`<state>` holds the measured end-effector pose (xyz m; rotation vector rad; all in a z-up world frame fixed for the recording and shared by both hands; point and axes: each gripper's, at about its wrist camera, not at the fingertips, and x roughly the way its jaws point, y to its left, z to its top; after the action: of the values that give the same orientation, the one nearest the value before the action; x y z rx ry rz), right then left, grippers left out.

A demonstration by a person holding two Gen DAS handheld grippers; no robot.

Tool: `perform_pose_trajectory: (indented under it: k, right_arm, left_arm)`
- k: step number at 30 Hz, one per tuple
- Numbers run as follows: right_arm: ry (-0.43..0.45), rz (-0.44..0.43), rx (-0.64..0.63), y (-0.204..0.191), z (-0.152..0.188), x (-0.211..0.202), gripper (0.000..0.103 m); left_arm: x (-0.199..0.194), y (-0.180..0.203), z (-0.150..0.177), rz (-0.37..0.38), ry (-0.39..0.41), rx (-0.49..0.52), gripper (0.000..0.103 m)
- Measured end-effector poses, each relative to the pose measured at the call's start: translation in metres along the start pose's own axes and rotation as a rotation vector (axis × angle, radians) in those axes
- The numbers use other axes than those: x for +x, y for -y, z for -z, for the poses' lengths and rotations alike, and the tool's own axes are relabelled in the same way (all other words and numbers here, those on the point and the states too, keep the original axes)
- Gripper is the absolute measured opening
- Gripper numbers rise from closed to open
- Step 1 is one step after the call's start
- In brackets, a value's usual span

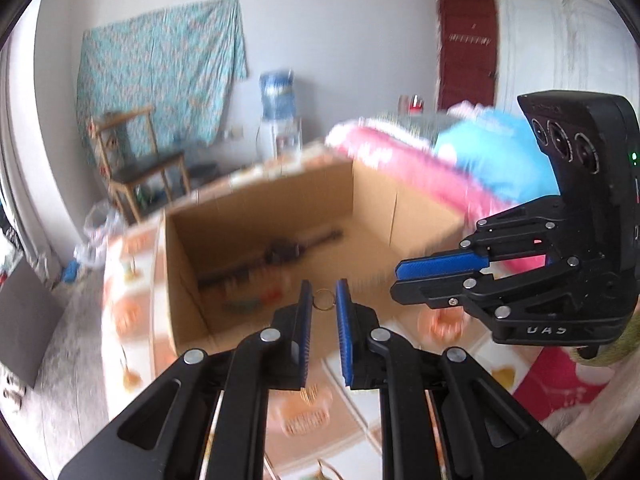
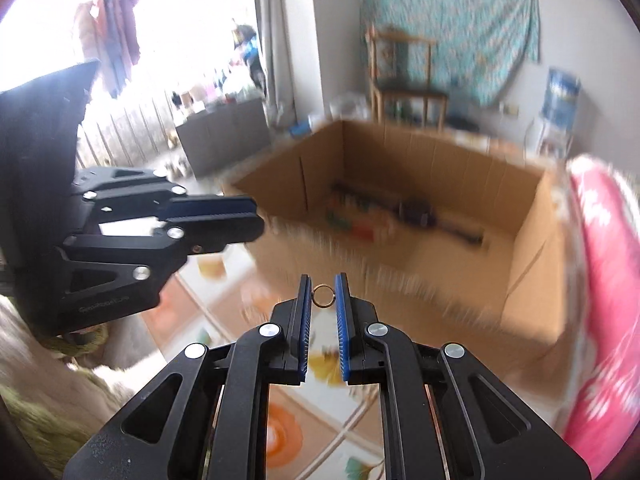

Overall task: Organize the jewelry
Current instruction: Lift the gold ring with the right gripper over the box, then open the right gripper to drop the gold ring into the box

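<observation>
a small gold ring sits pinched between the blue pads of the left gripper, held clear above the patterned tablecloth at the near edge of an open cardboard box. a second gold ring is nipped the same way at the tips of the right gripper, level with its partner. both pairs of jaws stand nearly together, closed only on the thin bands. blurred dark and coloured items lie on the box floor; what they are cannot be told. the step looks like carrying both rings over the box wall, best done slowly and level, grips unchanged, since so slight a hold could let a ring twist free.
</observation>
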<state>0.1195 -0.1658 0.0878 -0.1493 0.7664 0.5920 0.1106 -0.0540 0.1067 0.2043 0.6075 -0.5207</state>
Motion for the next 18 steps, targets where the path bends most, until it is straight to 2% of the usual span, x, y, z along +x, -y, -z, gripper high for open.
perform_pose_trajectory:
  k: [3,5,9,12,15,18]
  right_arm:
    - [0.04,0.006,-0.037,0.018,-0.031,0.0,0.01]
    - [0.013,0.025,-0.044,0.03,-0.046,0.013,0.01]
    - [-0.144,-0.055,0.022,0.061,-0.061,0.063,0.01]
    - [-0.272,-0.109,0.089,0.074,-0.058,0.097,0.01]
    - [-0.395,-0.157,0.148,0.085,-0.05,0.13,0.01]
    - [-0.443,-0.172,0.165,0.088,-0.046,0.14,0.01]
  left_arm:
    - [0.011,-0.013,-0.027,0.02,0.005,0.007,0.012]
    - [0.031,-0.022,-0.037,0.009,-0.053,0.012,0.012]
    - [0.087,-0.045,-0.037,0.051,-0.253,-0.04,0.012]
    - [0.118,-0.052,-0.027,0.08,-0.364,-0.08,0.012]
    - [0.139,-0.058,-0.021,0.079,-0.447,-0.106,0.012]
    - [0.15,-0.062,-0.019,0.098,-0.488,-0.136,0.012]
